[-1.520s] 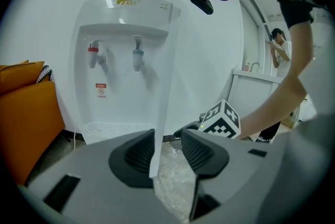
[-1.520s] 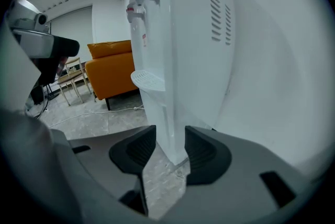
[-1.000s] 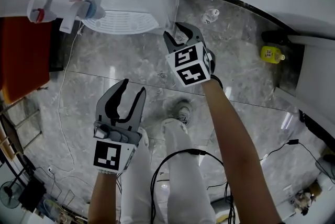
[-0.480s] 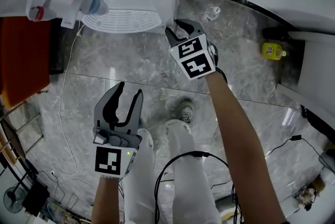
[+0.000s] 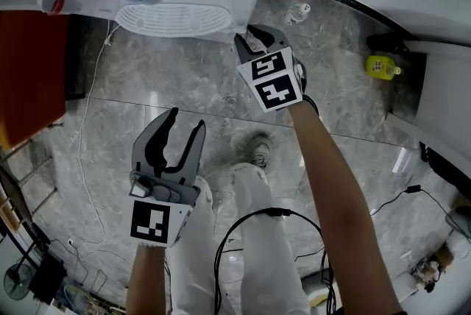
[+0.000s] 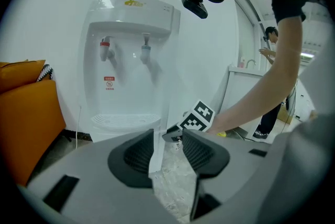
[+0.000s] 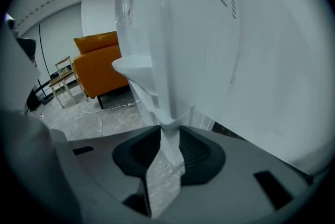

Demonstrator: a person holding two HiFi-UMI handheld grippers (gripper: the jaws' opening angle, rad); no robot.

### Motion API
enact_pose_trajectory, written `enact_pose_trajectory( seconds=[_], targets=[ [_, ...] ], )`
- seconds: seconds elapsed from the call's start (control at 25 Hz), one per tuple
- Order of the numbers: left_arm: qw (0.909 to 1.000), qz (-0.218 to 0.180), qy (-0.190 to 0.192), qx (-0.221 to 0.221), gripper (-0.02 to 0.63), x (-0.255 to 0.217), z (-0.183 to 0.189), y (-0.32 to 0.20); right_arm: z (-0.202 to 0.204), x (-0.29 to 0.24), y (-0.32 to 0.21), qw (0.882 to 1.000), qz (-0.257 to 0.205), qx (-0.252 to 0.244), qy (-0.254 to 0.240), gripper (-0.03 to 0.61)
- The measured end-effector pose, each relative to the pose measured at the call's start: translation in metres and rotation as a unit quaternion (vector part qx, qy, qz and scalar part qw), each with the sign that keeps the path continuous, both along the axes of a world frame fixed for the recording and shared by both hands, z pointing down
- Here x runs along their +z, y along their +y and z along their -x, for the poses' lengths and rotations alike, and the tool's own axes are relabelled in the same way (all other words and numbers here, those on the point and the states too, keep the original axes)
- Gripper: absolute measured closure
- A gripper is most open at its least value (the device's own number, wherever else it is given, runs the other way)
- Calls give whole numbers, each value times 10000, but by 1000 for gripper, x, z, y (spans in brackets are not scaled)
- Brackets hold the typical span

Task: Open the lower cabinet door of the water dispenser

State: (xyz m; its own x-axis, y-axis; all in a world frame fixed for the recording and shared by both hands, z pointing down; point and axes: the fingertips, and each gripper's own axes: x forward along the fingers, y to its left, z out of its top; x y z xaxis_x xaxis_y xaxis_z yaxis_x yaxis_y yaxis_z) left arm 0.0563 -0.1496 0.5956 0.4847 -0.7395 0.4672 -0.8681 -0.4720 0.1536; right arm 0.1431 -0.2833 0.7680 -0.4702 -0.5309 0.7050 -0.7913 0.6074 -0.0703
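Closing over the last second, my right gripper (image 7: 170, 154) had narrowed its fingers onto the free edge of the white plastic lower cabinet door (image 7: 169, 134), which rose upright from between them, long axis vertical. My left gripper (image 6: 168, 145) hung half-spread and empty.

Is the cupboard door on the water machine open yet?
Not yet. Done: the right gripper is at the water dispenser. In hand: its jaws have just been closing on the door edge. To do: pulling the door open. The left gripper hovers open.
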Motion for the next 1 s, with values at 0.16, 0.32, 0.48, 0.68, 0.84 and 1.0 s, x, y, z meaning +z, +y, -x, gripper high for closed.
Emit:
enact_pose_trajectory(
  seconds=[0.16,0.32,0.48,0.68,0.84,1.0],
  targets=[
    [9999,-36,-114,84,444,2,5,5,5,0,20,9999,43,-41,-93,465],
    [9999,-19,-141,71,445,2,12,11,11,0,37,9998,103,-69,-124,468],
    [9999,61,-145,41,445,4,21,20,21,2,59,9996,172,-173,-134,474],
    [9998,132,-143,2,445,7,33,29,35,3,86,9992,271,-249,-183,480],
    [9997,208,-155,-39,445,9,43,36,49,4,106,9986,354,-361,-167,486],
    [9994,302,-86,-133,445,10,53,42,60,4,120,9986,427,-262,-171,493]
  ],
)
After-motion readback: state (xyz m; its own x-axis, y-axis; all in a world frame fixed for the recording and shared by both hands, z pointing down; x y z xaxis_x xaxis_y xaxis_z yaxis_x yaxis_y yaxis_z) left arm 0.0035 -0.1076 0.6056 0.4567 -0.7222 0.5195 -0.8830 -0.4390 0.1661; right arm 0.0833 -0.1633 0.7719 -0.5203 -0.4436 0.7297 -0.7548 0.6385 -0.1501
